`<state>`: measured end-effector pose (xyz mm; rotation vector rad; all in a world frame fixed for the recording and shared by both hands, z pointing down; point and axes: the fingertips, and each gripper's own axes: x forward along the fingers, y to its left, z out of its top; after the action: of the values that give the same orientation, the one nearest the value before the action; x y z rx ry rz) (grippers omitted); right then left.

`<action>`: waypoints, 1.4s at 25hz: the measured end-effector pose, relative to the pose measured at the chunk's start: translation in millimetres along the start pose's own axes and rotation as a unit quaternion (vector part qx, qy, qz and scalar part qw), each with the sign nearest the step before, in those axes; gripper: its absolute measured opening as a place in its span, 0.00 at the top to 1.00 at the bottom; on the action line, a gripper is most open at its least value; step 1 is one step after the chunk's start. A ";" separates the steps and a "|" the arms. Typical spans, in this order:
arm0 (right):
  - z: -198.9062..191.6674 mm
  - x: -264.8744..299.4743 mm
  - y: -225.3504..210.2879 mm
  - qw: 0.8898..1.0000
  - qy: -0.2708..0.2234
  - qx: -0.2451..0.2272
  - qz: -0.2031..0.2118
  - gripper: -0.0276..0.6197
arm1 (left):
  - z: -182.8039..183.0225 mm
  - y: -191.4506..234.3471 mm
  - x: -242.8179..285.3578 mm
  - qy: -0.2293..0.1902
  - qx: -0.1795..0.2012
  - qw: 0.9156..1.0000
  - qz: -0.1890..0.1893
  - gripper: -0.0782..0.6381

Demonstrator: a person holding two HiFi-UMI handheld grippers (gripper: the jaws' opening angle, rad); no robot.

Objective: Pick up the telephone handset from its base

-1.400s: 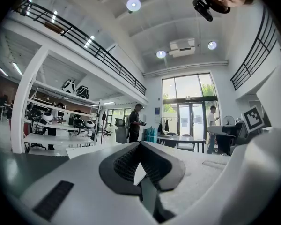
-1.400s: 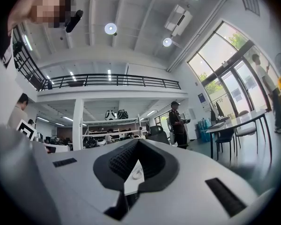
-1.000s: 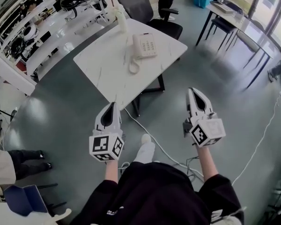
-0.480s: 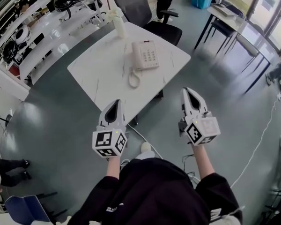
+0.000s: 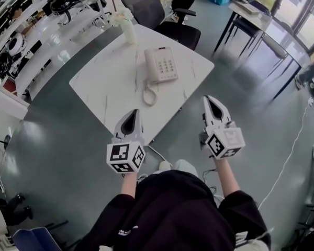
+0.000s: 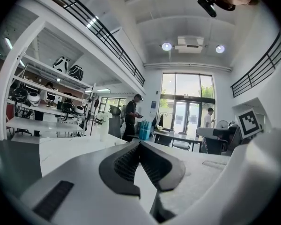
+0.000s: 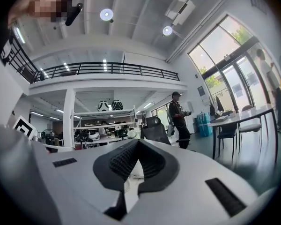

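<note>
White marbled table (image 5: 107, 82) in an open workshop, well ahead of both hands. Lying on its far half: telephone handset (image 5: 149, 67), seated in the cradle along the left side of the base (image 5: 166, 64) as seen from the head view, keypad to its right, coiled cord (image 5: 148, 93) looping off the near end toward the table's front edge. Beyond, near the far corner, a pale bottle (image 5: 128, 29); behind that, a mesh office chair (image 5: 146, 1). Hovering short of the near edge, apart from everything: left gripper (image 5: 134, 112) and right gripper (image 5: 208, 99), both with jaws pressed together on nothing, pointing roughly level toward the table. Reach not yet made.

Best done, judging from this: spread one pair of jaws before arriving, come in from above across the handset's narrow middle, straddle it squarely, close only once both pads flank it. Lift straight up off the cradle, then ease away gently so the cord uncoils without dragging the base. Keep the other gripper free to steady the base if it shifts
</note>
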<state>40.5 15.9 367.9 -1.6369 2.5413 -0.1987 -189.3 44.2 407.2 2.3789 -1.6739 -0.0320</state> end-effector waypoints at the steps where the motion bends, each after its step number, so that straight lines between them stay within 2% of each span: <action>1: 0.2 2.6 -5.4 1.000 -0.002 0.000 -0.006 0.97 | -1.0 1.4 4.1 0.002 0.002 1.000 -0.002 0.89; 6: -6.9 17.6 -21.3 1.000 0.006 0.006 -0.016 0.97 | -4.1 8.7 22.3 0.007 0.000 1.000 -0.001 0.89; 10: -16.6 40.6 -26.7 1.000 0.012 0.014 -0.008 0.97 | -4.3 19.7 36.1 0.011 -0.005 1.000 0.009 0.89; 15: -21.9 90.2 -41.1 0.999 0.018 0.018 0.022 0.97 | -4.0 40.7 69.5 0.011 -0.018 0.999 0.037 0.89; 21: -30.7 149.8 -79.2 0.998 0.037 0.021 0.045 0.97 | -5.5 50.4 126.4 0.018 -0.027 0.998 0.062 0.89; 26: -37.8 196.1 -104.4 0.995 0.057 0.023 0.077 0.97 | -12.2 51.0 174.6 0.037 -0.045 0.995 0.082 0.89; 35: -57.5 258.3 -144.2 0.986 0.098 0.026 0.133 0.97 | -28.8 48.6 245.1 0.078 -0.055 0.987 0.127 0.89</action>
<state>54.0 -275.6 443.1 -1.2999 2.8390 -0.4163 -145.1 -194.5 473.2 2.0180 -1.8328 0.0998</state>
